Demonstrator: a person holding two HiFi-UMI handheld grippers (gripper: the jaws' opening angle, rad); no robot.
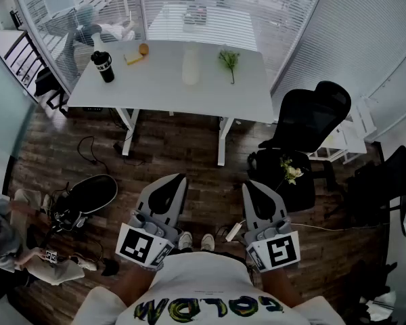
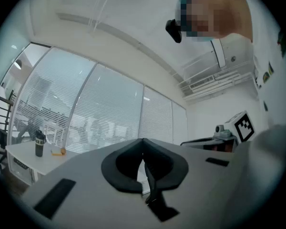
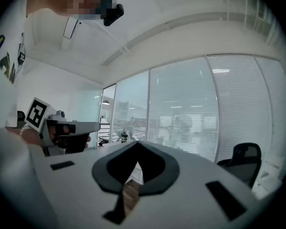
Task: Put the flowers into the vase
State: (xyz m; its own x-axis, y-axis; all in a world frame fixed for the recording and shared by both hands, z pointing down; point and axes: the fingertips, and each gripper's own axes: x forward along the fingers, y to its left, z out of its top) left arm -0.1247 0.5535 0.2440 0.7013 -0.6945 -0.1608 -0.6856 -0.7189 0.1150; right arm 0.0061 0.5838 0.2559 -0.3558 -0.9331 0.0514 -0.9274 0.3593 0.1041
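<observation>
Both grippers shut and empty, well short of the bench.

The white bench stands far ahead of both pairs of jaws, across open wooden floor, so nothing on it is within reach yet. A black chair sits ahead and to the right of the right jaws. The left gripper and right gripper are held side by side, low before the person. Each has its jaws pressed fully together with nothing between them, which looks like a carrying pose before any approach. The pale vase stands upright mid-bench, far ahead between the two. A green sprig lies flat near its right. Pale flowers rest on a dark seat near the right jaws, probably the easier first pick.
</observation>
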